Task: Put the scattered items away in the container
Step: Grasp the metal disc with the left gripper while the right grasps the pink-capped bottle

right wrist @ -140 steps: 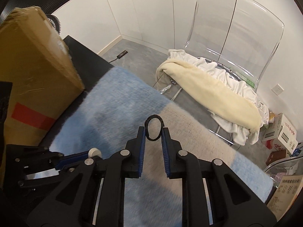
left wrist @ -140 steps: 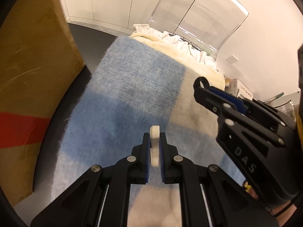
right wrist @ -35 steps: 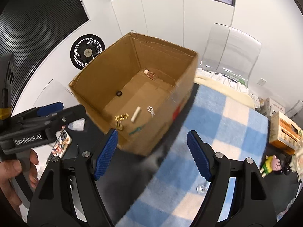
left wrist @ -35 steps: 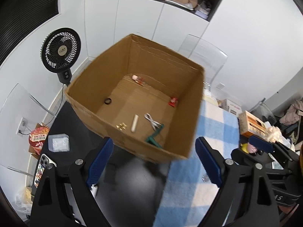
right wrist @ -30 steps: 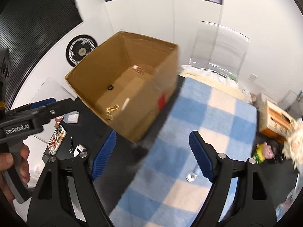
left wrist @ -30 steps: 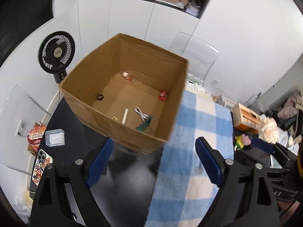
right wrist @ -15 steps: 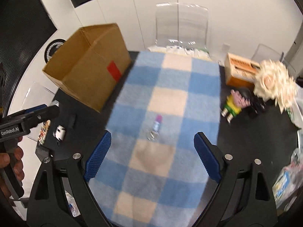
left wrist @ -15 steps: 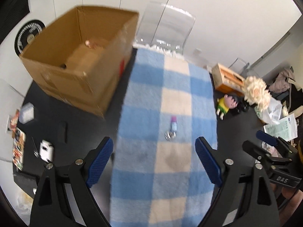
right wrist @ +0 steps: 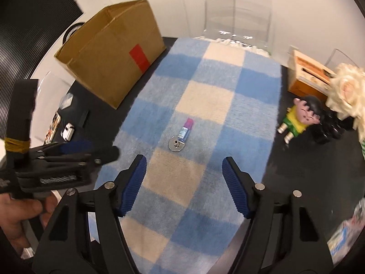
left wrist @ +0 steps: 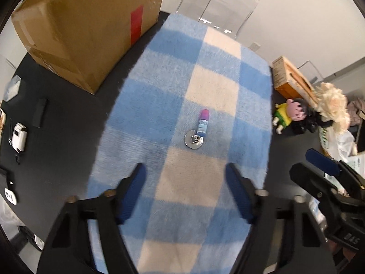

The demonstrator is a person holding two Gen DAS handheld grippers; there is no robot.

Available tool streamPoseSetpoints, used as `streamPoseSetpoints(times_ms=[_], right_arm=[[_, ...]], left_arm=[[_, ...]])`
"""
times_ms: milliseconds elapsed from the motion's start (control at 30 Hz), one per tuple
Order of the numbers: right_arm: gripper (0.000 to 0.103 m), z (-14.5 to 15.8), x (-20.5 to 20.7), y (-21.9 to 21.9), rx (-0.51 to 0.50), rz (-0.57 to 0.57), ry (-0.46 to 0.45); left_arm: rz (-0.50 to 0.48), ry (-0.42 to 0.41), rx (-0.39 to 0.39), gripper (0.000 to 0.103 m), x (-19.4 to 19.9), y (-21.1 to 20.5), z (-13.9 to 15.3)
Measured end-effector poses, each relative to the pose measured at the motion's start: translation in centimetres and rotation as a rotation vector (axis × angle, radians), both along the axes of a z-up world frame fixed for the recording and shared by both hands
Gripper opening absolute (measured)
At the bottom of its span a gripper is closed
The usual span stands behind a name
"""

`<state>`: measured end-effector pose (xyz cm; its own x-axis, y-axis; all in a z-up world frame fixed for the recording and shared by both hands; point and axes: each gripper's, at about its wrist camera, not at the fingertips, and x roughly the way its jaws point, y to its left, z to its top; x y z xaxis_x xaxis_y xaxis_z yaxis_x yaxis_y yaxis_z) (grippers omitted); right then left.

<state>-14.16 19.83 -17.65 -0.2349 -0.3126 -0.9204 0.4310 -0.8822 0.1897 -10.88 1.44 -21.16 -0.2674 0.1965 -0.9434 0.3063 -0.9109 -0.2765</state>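
over the checked blanket both grippers are empty now, left gripper and right gripper with jaws closing on nothing, swung away from the box after dropping stuff in. so next pickup: one tube and one metal disc left, touching mid-blanket.

I see white walls at the top of the frame, with a clear plastic chair in front of them. The black table is covered in the middle by a blue and cream checked blanket. The light is even.
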Motion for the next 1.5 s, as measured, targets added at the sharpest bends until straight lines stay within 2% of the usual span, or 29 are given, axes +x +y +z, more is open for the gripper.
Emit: streamPoseSetpoints(times_ms=[67,200,300,433,667,900,1000,1033,1100,1167,1200,1233,1333,1500], right_arm=[[0.065,-1.5,-1.3,0.1,-0.029,0.016,-0.032],[0.055,-4.9,-3.9,0.1,-0.071,0.036,-0.091],[0.053,-7.8,-5.6,-0.3,-0.089,0.063,-0.133],[0.043,-11.3,-7.2,-1.4,-0.097,0.119,-0.177],[0.040,-14.3,-9.9,-1.9,-0.154,0.137,-0.253],[0.039,-16.8,-10.8,-4.5,-0.156,0.171,-0.324],[0.021,-17.6,-10.9,-5.6,-0.125,0.186,-0.333],[0.018,-17.7,-10.9,-5.9,-0.117,0.196,-0.327],[0.018,-17.7,-10.7,-6.3,-0.104,0.215,-0.317],[0.014,-17.5,-10.6,-6.3,-0.105,0.222,-0.314],[0.005,-17.4,-10.6,-6.2,-0.111,0.220,-0.316],[0.001,-17.1,-10.6,-6.0,-0.113,0.215,-0.312],[0.001,-16.6,-10.9,-5.3,-0.113,0.191,-0.309],[0.004,-17.0,-11.5,-4.5,-0.156,0.135,-0.363]], left_arm=[[0.025,-0.032,0.018,0.054,-0.6,0.4,-1.8],[0.090,-0.068,0.082,0.048,-1.9,1.2,-5.7],[0.105,-0.076,0.094,0.041,-2.6,1.5,-7.3],[0.117,-0.086,0.109,0.036,-3.6,2.0,-9.4],[0.117,-0.094,0.119,0.029,-4.7,2.3,-11.3],[0.146,-0.092,0.126,0.029,-5.0,1.9,-11.9],[0.141,-0.091,0.125,0.028,-5.1,1.8,-11.9],[0.139,-0.090,0.124,0.027,-5.1,1.8,-11.9],[0.129,-0.079,0.140,0.015,-5.1,1.7,-11.7],[0.121,-0.079,0.134,0.013,-5.1,1.8,-11.6],[0.107,-0.080,0.126,0.012,-5.2,2.0,-11.5],[0.102,-0.079,0.123,0.012,-5.2,2.1,-11.5],[0.096,-0.067,0.127,0.012,-5.0,1.9,-11.4],[0.059,-0.046,0.117,0.012,-4.8,1.7,-11.5]])
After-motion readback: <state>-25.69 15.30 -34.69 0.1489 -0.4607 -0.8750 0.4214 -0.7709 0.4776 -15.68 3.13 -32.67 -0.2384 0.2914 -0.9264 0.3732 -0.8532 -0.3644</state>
